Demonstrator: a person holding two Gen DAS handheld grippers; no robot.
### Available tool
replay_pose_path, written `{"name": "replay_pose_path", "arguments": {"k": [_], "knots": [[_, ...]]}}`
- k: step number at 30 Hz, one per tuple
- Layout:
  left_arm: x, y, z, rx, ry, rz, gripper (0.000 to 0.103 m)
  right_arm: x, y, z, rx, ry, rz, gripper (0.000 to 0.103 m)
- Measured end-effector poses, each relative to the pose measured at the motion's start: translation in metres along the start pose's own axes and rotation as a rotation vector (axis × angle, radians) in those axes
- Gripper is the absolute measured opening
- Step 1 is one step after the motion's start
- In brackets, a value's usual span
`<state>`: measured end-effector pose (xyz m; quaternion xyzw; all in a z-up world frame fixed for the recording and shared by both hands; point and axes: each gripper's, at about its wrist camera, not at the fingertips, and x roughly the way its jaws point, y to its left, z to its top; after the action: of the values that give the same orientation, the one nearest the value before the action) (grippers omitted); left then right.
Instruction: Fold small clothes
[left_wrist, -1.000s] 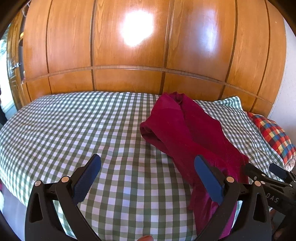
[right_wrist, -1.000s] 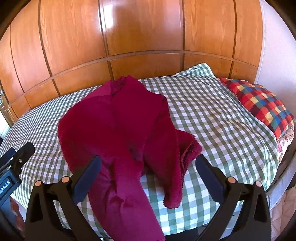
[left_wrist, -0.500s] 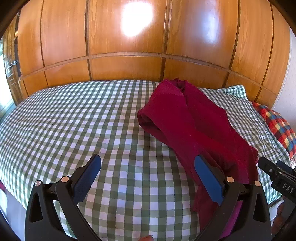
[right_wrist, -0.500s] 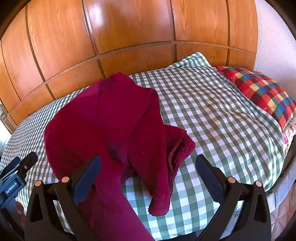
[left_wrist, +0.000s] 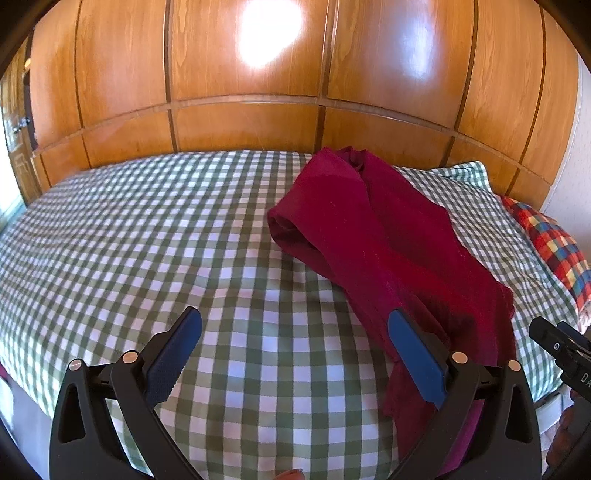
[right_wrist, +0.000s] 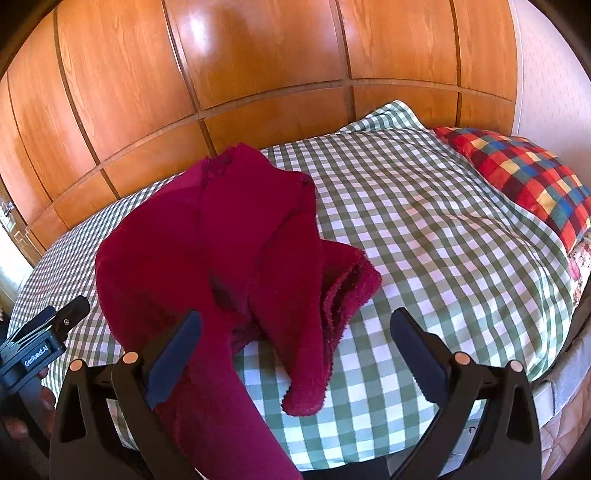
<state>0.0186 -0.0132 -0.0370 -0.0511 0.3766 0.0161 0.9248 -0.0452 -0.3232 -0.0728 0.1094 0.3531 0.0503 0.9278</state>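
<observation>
A dark red garment lies crumpled on the green-and-white checked bedspread, stretching from the far side to the near edge, where one end hangs over. In the right wrist view the dark red garment fills the left and middle, with a thick folded flap toward the right. My left gripper is open above bare bedspread, its right finger in front of the garment's near end. My right gripper is open, hovering over the garment's near part, nothing between its fingers.
A glossy wooden panelled wall runs behind the bed. A multicoloured checked pillow lies at the right end of the bed, beside a checked pillow. The bed's near edge drops off just below both grippers.
Both grippers have risen and moved slightly forward over the bed, staying open. The garment has not moved.
</observation>
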Motion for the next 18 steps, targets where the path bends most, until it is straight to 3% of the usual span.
{"name": "replay_pose_path", "arguments": {"k": [7, 13, 16, 18], "knots": [[0.011, 0.007, -0.004, -0.052, 0.078, -0.239, 0.1, -0.01, -0.018, -0.004, 0.001, 0.007, 0.041, 0.096], [0.018, -0.007, -0.001, -0.067, 0.141, -0.395, 0.099, -0.006, -0.025, -0.007, 0.013, 0.034, 0.085, 0.055], [0.032, -0.021, 0.006, -0.091, 0.195, -0.49, 0.08, 0.004, -0.018, -0.011, -0.032, 0.092, 0.176, 0.05], [0.047, -0.028, 0.009, -0.121, 0.225, -0.508, 0.077, 0.015, -0.005, -0.022, -0.097, 0.159, 0.245, 0.05]]}}
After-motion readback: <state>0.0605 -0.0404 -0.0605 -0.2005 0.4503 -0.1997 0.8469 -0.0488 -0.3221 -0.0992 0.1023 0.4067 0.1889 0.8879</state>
